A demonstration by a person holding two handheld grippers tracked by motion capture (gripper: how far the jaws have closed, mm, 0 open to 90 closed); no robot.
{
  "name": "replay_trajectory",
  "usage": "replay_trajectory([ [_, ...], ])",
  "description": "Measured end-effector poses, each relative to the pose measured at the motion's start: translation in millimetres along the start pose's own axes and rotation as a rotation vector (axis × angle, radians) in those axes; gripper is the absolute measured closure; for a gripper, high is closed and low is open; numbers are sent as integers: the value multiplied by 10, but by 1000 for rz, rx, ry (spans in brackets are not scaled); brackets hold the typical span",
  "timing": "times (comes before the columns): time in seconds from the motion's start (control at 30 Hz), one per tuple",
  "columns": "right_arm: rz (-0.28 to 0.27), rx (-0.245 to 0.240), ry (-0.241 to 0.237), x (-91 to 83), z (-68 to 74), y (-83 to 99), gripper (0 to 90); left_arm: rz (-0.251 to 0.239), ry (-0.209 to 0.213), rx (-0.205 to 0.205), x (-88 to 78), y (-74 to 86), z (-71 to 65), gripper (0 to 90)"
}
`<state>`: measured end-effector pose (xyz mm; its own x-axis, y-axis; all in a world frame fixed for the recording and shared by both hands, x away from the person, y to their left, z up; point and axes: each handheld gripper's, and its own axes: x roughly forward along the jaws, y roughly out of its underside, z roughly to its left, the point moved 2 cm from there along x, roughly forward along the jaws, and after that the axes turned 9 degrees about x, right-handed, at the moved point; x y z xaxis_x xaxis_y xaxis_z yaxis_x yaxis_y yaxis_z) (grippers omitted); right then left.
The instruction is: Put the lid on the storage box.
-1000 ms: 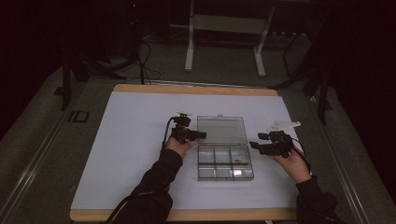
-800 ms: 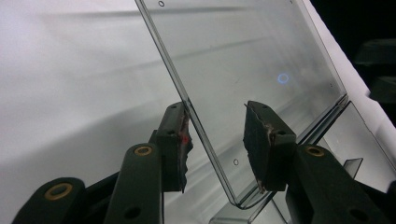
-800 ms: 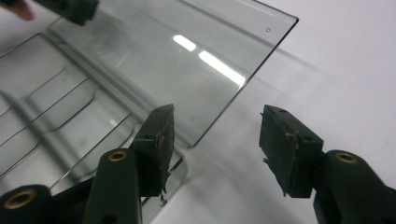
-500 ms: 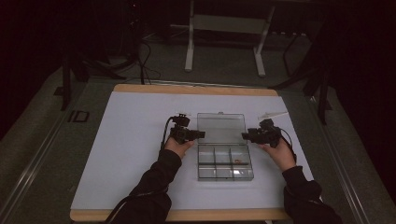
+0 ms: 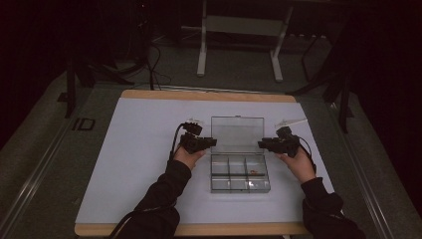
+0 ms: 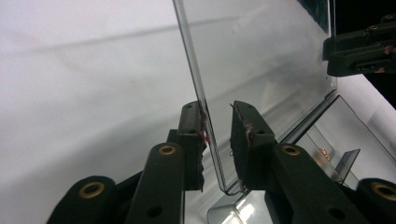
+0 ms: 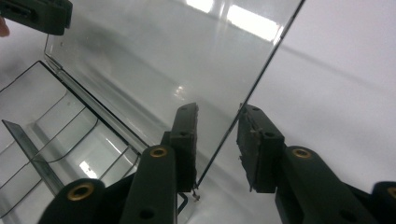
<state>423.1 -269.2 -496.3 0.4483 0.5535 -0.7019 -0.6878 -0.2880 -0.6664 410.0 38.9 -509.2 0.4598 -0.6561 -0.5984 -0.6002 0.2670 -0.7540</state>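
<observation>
box [image 5: 240,172]: clear, lid [image 5: 237,133] raised | left gripper [image 6: 218,142]: jaws just closing, lid edge between, gap remains | right gripper [image 7: 217,140]: same at lid's other edge | writing: none readable

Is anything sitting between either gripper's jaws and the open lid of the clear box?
Nothing visible does. The lid edge already sits between the jaws of the left gripper and the right gripper, which have just been closing; gaps remain beside the pads.

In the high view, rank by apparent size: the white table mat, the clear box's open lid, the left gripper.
1. White table mat, by far the largest.
2. Open lid of the clear box.
3. Left gripper, smallest.
</observation>
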Motion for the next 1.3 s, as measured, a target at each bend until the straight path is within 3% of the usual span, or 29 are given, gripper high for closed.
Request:
replay_trajectory([
  [0.27,-27,-54,21,-101,47,9,763,-36,2,69,-77,-11,-41,795],
  [0.33,-30,-59,21,-114,53,10,763,-36,2,69,-77,-11,-41,795],
  [0.37,-33,-87,27,-147,63,13,793,-44,4,91,-114,-21,-63,799],
  [0.67,-43,-117,26,-223,84,27,825,-52,14,126,-174,-6,-101,812],
  [0.83,-51,-141,34,-262,115,50,838,-63,6,159,-200,12,-134,813],
  [0.93,-57,-157,39,-281,128,65,843,-72,1,198,-220,33,-153,812],
  [1.3,-69,-165,28,-327,160,99,846,-91,-7,225,-316,32,-206,811],
])
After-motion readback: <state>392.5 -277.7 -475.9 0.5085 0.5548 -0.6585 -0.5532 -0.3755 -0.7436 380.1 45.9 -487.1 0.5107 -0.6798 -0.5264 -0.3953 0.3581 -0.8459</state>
